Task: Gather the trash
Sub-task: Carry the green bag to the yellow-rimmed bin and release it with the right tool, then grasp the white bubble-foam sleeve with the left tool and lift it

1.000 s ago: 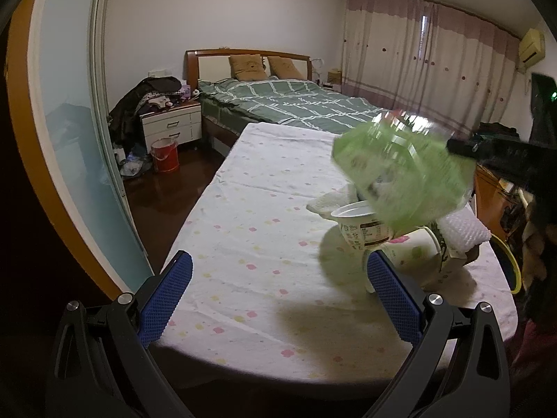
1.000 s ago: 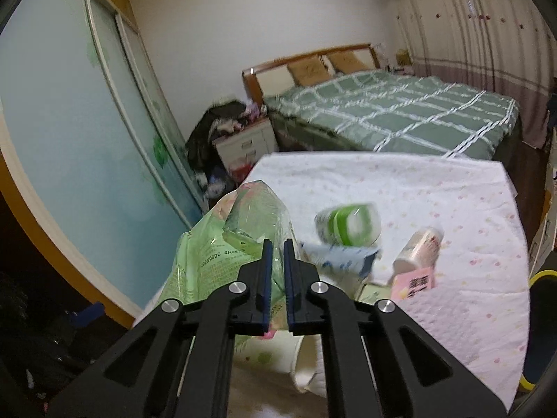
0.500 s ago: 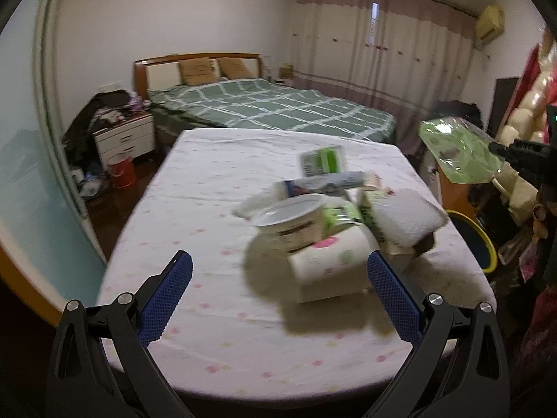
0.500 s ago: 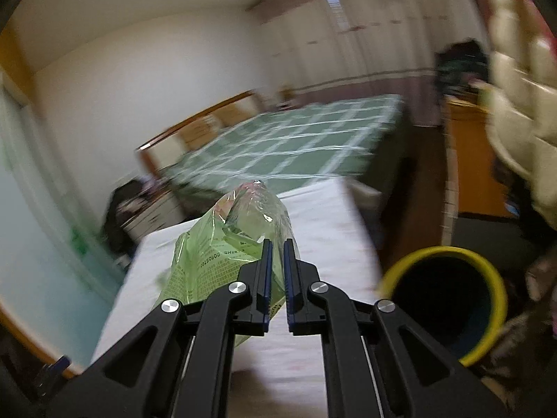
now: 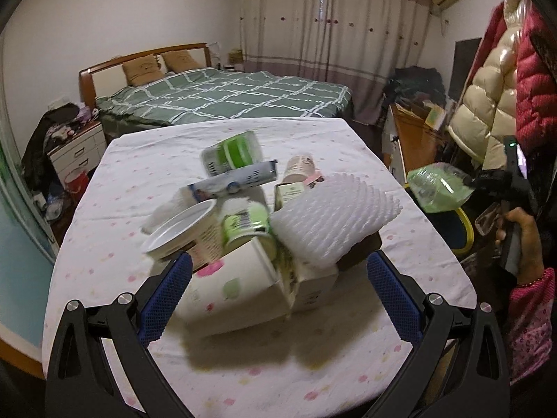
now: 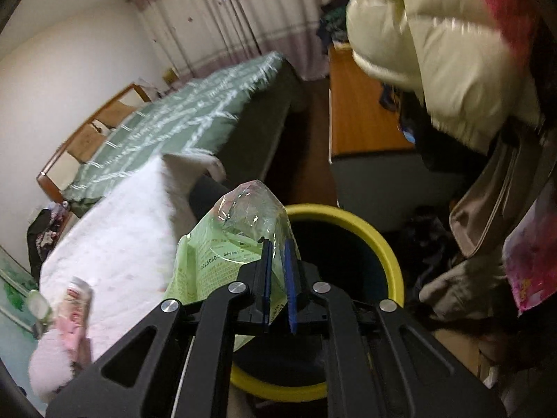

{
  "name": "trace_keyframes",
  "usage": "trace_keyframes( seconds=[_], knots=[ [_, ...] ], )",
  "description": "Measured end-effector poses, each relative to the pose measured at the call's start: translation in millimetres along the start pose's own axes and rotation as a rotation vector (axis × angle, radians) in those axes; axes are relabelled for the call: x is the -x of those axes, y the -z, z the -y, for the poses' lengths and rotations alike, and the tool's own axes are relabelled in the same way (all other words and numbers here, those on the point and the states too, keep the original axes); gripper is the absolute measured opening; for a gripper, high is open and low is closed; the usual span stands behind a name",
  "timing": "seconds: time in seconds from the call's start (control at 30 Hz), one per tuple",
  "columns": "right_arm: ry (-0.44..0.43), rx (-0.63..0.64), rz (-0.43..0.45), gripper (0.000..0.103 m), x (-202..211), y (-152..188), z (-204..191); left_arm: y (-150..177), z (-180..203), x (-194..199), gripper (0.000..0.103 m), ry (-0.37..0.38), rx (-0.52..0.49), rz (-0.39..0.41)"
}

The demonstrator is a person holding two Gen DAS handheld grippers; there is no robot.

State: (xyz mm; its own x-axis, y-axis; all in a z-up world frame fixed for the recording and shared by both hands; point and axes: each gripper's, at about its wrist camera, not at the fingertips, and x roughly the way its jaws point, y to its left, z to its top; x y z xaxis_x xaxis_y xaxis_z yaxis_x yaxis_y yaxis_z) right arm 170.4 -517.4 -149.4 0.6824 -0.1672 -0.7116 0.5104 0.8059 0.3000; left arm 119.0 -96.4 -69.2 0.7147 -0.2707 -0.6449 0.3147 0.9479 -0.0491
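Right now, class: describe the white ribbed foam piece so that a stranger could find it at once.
Start at the cloth-covered table before the green bed. On the right of its trash heap lies the foam net, the only white, ribbed, spongy thing among smooth cups and cartons.

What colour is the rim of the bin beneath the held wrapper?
Yellow, with a dark inside; the bin shows best in the right wrist view.

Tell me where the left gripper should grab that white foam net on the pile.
Probably the foam net by its free pointed end, coming from the right. That end overhangs the pile, while its wide end butts against cups. The left gripper is open.
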Motion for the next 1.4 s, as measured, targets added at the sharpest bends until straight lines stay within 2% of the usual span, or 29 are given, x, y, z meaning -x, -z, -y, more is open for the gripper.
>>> trace_keyframes(
  seconds=[0.03, 0.1, 0.17, 0.23, 0.37, 0.5, 0.6, 0.93, 1.23, 1.3, 1.4],
  knots=[
    [0.017, 0.004, -0.015, 0.011, -6.6, 1.9, 0.8, -2.6, 2.8, -4.3, 0.099, 0.005, -0.007, -0.005],
    [0.045, 0.003, -0.019, 0.029, -14.0, 3.8, 3.9, -6.4, 6.4, -9.4, 0.099, 0.016, -0.015, -0.014],
    [0.055, 0.007, -0.016, 0.034, -15.3, 6.2, 3.7, -11.5, 9.6, -16.0, 0.099, 0.021, -0.029, -0.020],
    [0.051, 0.011, -0.014, 0.035, -14.9, 6.8, 1.1, -15.9, 11.6, -21.4, 0.099, 0.018, -0.047, -0.021],
    [0.051, 0.038, 0.001, 0.047, -12.0, 7.7, -7.9, -25.1, 17.4, -37.8, 0.099, 0.050, -0.083, -0.040],
    [0.034, 0.050, -0.010, 0.047, -15.8, 9.6, -12.7, -29.3, 22.8, -52.7, 0.099, 0.082, -0.132, -0.061],
    [0.028, 0.053, -0.019, 0.047, -19.5, 10.8, -14.6, -35.2, 24.0, -63.3, 0.099, 0.133, -0.159, -0.079],
    [0.003, 0.045, -0.039, 0.047, -25.2, 14.4, -17.2, -43.7, 44.2, -72.5, 0.098, 0.188, -0.300, -0.091],
    [-0.008, 0.038, -0.034, 0.047, -20.1, 15.7, -14.0, -45.3, 37.8, -74.7, 0.068, 0.239, -0.264, -0.110],
    [-0.014, 0.035, -0.036, 0.047, -20.0, 17.0, -13.6, -45.8, 33.8, -74.4, 0.057, 0.248, -0.254, -0.116],
    [-0.022, 0.036, -0.038, 0.047, -19.2, 19.0, -14.8, -46.4, 31.2, -72.5, 0.049, 0.271, -0.238, -0.125]
  ],
)
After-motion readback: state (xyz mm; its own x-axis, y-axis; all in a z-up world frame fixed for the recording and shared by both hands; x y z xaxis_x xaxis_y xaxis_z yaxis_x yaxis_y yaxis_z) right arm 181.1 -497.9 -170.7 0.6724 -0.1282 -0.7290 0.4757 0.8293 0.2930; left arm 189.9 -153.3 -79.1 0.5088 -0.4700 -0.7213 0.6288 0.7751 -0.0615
